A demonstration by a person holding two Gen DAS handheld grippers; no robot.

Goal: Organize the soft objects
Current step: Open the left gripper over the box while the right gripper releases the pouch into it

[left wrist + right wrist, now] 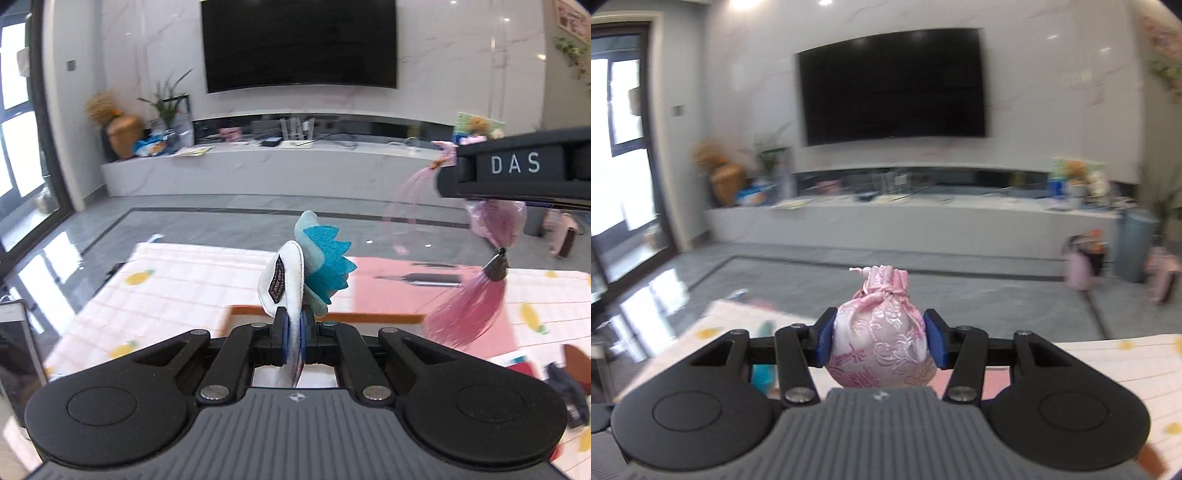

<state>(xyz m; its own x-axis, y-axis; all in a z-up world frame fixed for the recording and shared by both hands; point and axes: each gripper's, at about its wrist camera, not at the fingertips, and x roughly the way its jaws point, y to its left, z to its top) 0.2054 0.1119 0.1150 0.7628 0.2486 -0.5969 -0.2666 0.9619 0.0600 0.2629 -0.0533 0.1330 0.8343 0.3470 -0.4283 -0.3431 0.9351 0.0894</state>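
My left gripper [293, 334] is shut on a small plush toy [295, 273], white and pale teal with a bright blue spiky felt crest, held up above the table. My right gripper [881, 338] is shut on a pink embroidered drawstring pouch [882, 343], also lifted in the air. The right gripper shows side-on in the left wrist view [517, 166] at upper right, with the pouch's pink tassel [469, 310] hanging below it.
The table [177, 280] has a pale checked cloth with lemon prints. A pink tray with an orange rim [384, 273] lies on it. A dark object [565, 391] sits at the table's right edge. A TV wall and low bench stand beyond.
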